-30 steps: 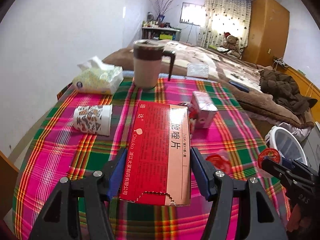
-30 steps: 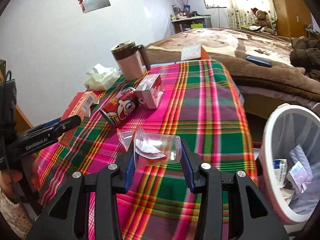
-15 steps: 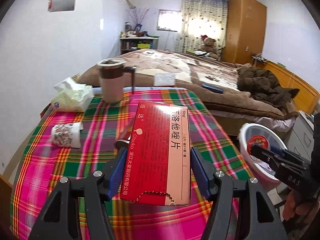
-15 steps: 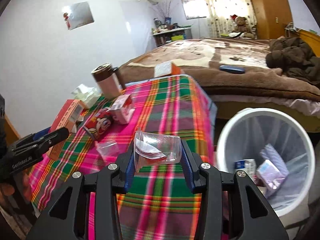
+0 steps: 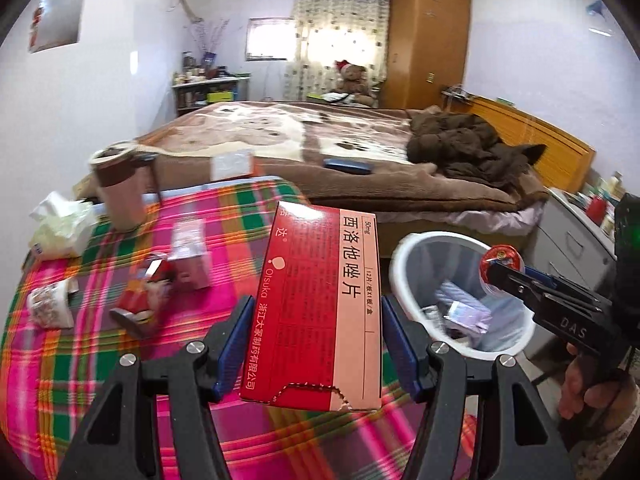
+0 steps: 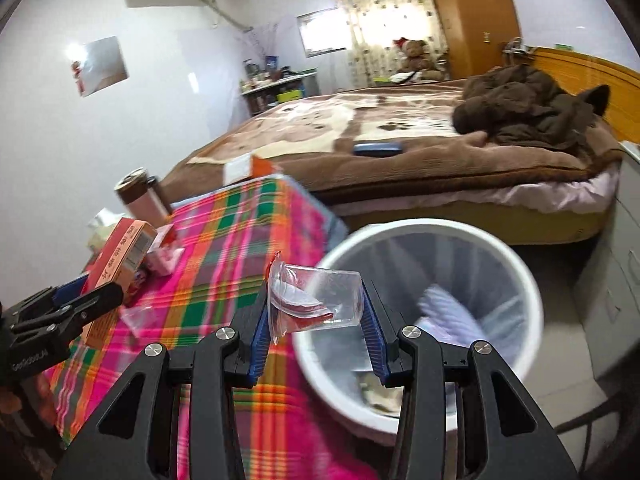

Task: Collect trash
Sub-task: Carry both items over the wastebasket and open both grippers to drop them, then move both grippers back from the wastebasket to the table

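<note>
My left gripper (image 5: 316,344) is shut on a red medicine box (image 5: 320,300) and holds it above the plaid table (image 5: 100,344), near its right edge. My right gripper (image 6: 316,320) is shut on a clear plastic cup (image 6: 316,300) with a red lid scrap, at the rim of the white trash bin (image 6: 520,280). The bin (image 5: 404,248) holds several wrappers. In the left wrist view the right gripper (image 5: 496,276) is over the bin. The medicine box (image 6: 120,256) and left gripper (image 6: 72,300) show in the right wrist view.
On the table lie a red can (image 5: 140,300), a pink carton (image 5: 190,256), a crushed paper cup (image 5: 50,304), a tissue pack (image 5: 60,224) and a brown mug (image 5: 120,188). A clear bag (image 6: 136,316) lies near the left gripper. A bed (image 5: 360,152) stands behind; grey drawers (image 5: 568,240) are right of the bin.
Both grippers have swung right, away from the table's middle toward the bin. The cup now hangs at the bin's rim; the box has lifted higher off the table.
</note>
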`<state>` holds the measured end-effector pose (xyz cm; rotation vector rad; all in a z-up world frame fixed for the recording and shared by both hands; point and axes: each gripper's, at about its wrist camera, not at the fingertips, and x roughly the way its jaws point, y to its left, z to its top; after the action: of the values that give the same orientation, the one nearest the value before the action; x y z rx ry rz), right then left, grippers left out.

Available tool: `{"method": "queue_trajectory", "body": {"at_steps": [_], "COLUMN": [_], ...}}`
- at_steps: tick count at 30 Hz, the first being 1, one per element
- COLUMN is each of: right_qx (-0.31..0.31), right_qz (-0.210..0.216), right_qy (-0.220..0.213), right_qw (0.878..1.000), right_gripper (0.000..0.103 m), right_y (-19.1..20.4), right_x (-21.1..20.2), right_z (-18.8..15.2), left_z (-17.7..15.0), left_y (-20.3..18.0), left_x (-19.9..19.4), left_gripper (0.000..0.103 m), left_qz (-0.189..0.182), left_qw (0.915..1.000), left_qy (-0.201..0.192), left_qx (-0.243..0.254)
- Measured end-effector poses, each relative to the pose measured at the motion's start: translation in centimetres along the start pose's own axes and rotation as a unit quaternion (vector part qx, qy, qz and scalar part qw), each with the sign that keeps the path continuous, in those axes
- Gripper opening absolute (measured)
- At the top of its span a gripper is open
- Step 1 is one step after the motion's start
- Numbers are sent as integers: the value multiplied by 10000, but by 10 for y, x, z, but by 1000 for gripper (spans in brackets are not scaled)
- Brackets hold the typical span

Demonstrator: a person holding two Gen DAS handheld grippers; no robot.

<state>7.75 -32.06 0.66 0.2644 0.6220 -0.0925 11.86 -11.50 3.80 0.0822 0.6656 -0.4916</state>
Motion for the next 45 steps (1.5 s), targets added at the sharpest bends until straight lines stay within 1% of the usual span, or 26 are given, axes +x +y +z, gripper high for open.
{"method": "queue_trajectory", "body": {"at_steps": [4,10,14,16,20,23,30,31,32,33,34,45], "right_qx": [144,284,355,335,290,247,202,185,159,132,108,233], "right_qz": [-259,-632,-794,-842,-920,-940,-920,-909,-903,-901,-901,-862], "right_qy": [-1,174,299,357,458,504,679,696,711,717,706,481], "right_qw": [9996,9974,9958,9952,9943,9940,9932,9933,9932,9933,9934,9948], "right_gripper": [42,42,42,42,42,42,43,46,51,66,71,71], "right_y": [-21,-49,-65,-70,-79,-83,-89,-89,-88,-88,-87,-80], "right_x": [-2,4,9,12,14,16,24,24,25,26,26,16], "right_z": [1,0,0,-1,-2,-1,0,0,0,1,0,4], "left_z": [5,10,10,11,10,9,9,10,10,11,12,13], "left_y": [-26,-65,-88,-97,-110,-116,-121,-121,-120,-119,-118,-97], "left_x": [15,39,50,58,68,73,86,86,86,85,85,74], "left_gripper": [65,65,65,65,65,65,65,70,78,81,83,83], "left_qz": [-303,-661,-721,-820,-864,-853,-937,-972,-989,-988,-1001,-856], "left_qw": [9994,9967,9953,9940,9928,9921,9909,9906,9906,9910,9911,9940], "left_qy": [96,267,305,386,464,509,666,662,643,619,604,541], "left_qx": [156,378,566,607,681,766,706,702,691,663,634,409]}}
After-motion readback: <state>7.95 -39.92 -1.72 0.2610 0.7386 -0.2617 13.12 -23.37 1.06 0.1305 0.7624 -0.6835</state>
